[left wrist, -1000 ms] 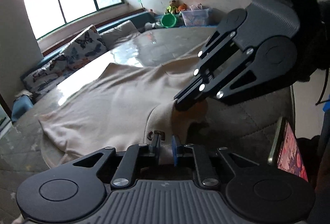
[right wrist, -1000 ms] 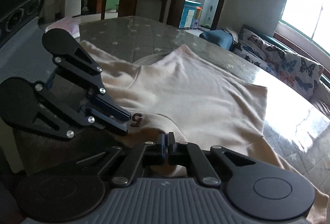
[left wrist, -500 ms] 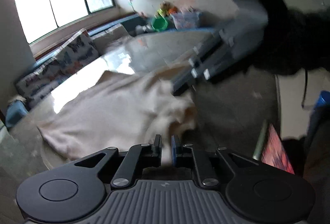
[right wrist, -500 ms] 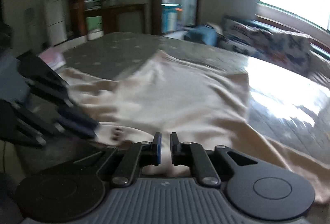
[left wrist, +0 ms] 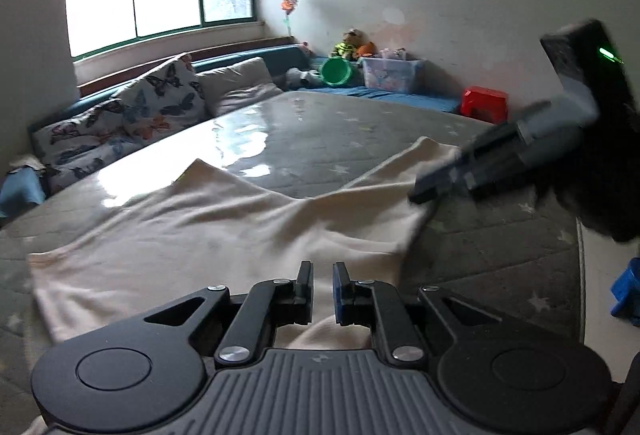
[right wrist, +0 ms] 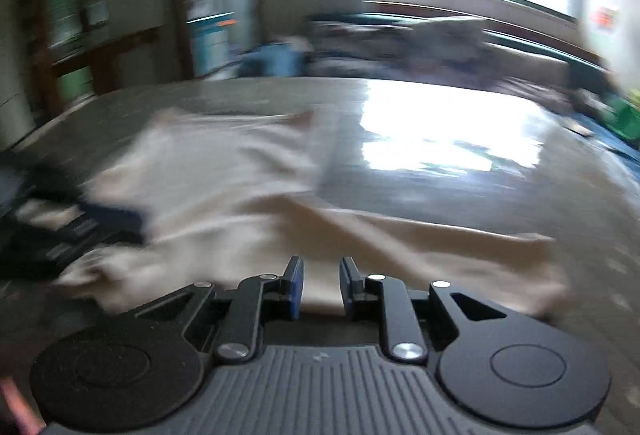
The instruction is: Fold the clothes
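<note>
Fingers first: left gripper [left wrist: 323, 289] jaws stand narrow with beige cloth seen in the slot between them, though whether the pads actually pinch it cannot be told; right gripper [right wrist: 321, 289] jaws are opening, a clear gap between the blue pads, cloth visible in and below that gap and not pressed by them. Largest item: grey quilted mattress [left wrist: 328, 139] with a glossy cover reflecting the window. Beige garment [left wrist: 208, 235] lies spread on its near half, wrinkled, one corner peaked toward the window, another corner running to the right where the right gripper's blurred fingertips sit at the fabric edge. Right wrist view is motion-blurred; garment there shows a folded band across the front. Beyond the mattress: butterfly-print cushions [left wrist: 148, 103] along a blue bench under the window. Smaller: clear storage box [left wrist: 392, 75], red stool [left wrist: 484, 105], green bucket [left wrist: 336, 71].
</note>
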